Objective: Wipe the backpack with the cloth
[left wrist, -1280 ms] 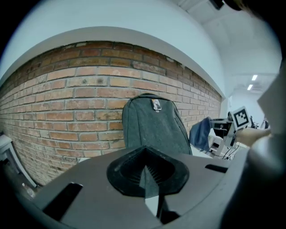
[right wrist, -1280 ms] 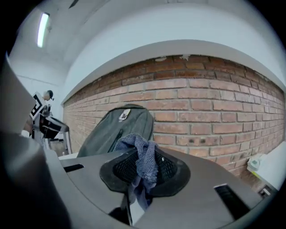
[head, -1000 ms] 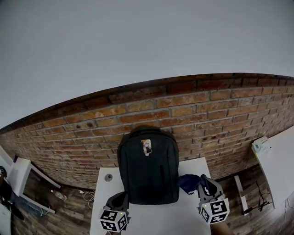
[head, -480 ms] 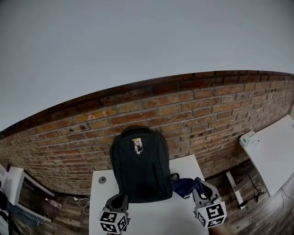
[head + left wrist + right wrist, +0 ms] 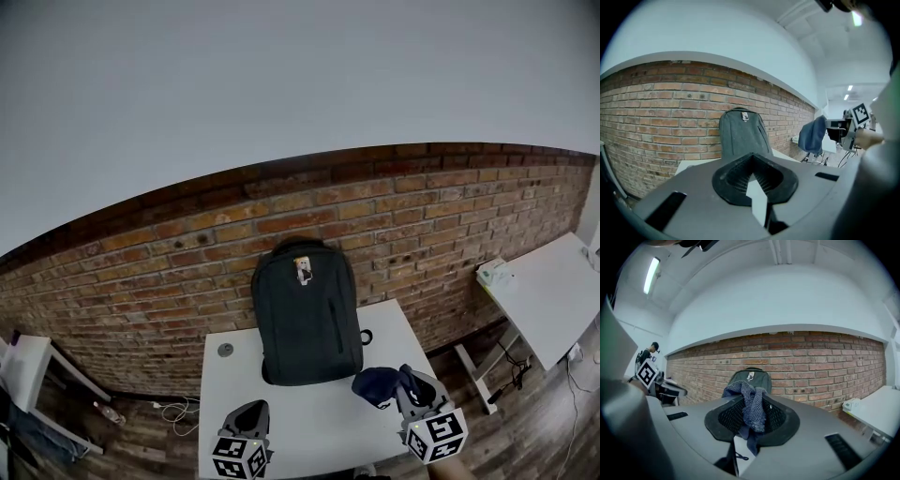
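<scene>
A brick wall [image 5: 187, 253] backs the bench [image 5: 309, 422]. The backpack [image 5: 307, 314] stands upright at the bench's 12 o'clock edge. The right gripper [image 5: 408, 380], at 4 o'clock, clamps the cloth [image 5: 377, 384] near the backpack. The left gripper [image 5: 251, 412], at 7 o'clock, appears closed and empty.

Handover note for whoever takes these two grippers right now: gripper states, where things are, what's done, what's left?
Dark grey fabric backpack: upright on the white table, against the brick wall.
Left gripper: shut, empty, short of the backpack.
Right gripper: shut on the dark blue knitted cloth, clear of the backpack's right side.
Done: cloth gripped.
Left: bring it to the backpack and wipe.
</scene>
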`<state>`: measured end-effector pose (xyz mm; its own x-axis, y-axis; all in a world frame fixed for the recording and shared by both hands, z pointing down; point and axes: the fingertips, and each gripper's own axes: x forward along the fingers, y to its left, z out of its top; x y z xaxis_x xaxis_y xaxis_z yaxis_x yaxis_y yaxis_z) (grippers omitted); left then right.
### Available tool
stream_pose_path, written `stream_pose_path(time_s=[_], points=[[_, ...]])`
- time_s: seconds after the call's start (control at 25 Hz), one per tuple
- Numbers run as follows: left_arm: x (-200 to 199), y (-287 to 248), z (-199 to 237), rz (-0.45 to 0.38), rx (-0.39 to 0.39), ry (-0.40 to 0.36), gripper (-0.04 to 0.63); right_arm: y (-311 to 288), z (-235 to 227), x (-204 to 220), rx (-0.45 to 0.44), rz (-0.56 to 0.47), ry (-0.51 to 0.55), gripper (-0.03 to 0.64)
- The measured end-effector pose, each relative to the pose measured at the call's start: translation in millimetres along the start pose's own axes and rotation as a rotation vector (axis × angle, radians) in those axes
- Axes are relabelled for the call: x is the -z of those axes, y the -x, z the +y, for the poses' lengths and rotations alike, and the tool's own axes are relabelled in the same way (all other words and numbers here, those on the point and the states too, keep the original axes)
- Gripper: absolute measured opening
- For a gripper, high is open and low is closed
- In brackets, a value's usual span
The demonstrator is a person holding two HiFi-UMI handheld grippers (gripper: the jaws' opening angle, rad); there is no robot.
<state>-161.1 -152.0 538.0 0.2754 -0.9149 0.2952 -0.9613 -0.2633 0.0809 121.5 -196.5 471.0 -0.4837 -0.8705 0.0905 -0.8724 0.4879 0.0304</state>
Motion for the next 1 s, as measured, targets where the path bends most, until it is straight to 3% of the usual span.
stream_pose_path(time_s=[0.16,0.32,0.56,1.0], points=[[13.9,53.0,-3.4,-0.028,0.020,0.014,-0.009,44.9,37.3,-5.1,0.008,-0.023,-0.029,0.066],[27.9,105.7,-11.9,-0.047,0.048,0.050,-0.009,88.3,73.6,-0.7,-0.006,-0.021,-0.136,0.066],[40.9,172.5,-19.2,-0.062,0.051,0.012,-0.009,144.7,122.7,-3.7,-0.009,-0.007,-0.118,0.066],[57.8,218.3,-50.4,-0.040,0.074,-0.001,-0.009,215.7,137.2,-12.1,0.019,-0.029,-0.126,0.066]])
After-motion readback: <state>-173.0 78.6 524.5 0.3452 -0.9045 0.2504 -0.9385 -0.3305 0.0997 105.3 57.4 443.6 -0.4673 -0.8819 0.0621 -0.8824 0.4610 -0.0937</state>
